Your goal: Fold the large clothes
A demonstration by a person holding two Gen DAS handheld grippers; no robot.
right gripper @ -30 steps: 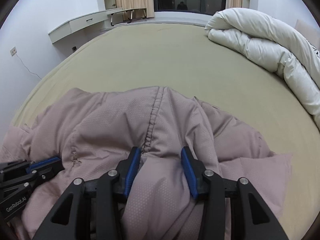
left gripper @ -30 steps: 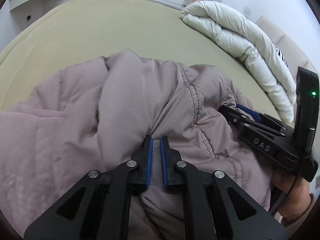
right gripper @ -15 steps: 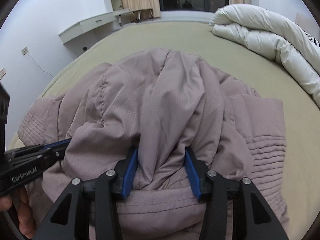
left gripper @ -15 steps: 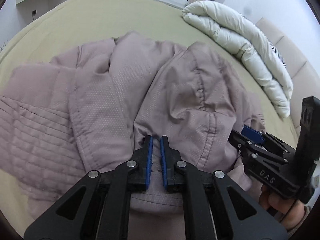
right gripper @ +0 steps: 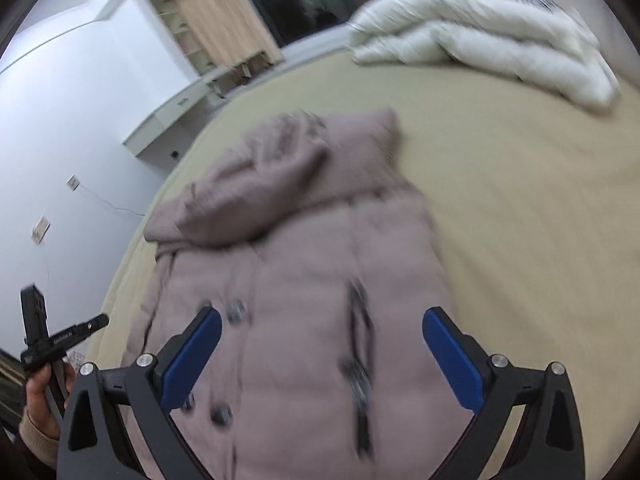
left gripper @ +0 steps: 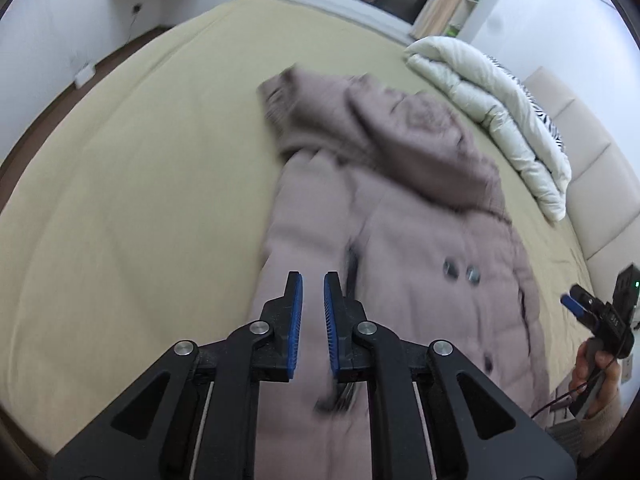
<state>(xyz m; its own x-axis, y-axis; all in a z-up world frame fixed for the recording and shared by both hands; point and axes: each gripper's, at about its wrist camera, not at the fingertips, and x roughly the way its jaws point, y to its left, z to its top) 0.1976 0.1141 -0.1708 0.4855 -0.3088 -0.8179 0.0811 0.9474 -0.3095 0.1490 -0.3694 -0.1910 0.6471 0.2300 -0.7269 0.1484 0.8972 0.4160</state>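
Note:
A mauve padded coat [left gripper: 400, 240] lies spread front-up on the beige bed [left gripper: 140, 200], hood at the far end, buttons showing. It also shows in the right wrist view [right gripper: 304, 280]. My left gripper [left gripper: 313, 292] hovers above the coat's near left part, its jaws a narrow gap apart with nothing between them. My right gripper [right gripper: 320, 332] is wide open and empty above the coat's lower front. The right gripper also shows at the right edge of the left wrist view [left gripper: 576, 304], and the left gripper appears at the left edge of the right wrist view [right gripper: 92, 324].
A folded white duvet [left gripper: 492, 104] lies at the far right of the bed, also in the right wrist view [right gripper: 480, 40]. A padded headboard [left gripper: 592, 184] runs along the right. A white desk [right gripper: 172, 120] and curtains stand by the far wall.
Both grippers have let go of the coat and pulled back. The coat, bunched up before, now lies spread out flat. The right gripper has opened wide.

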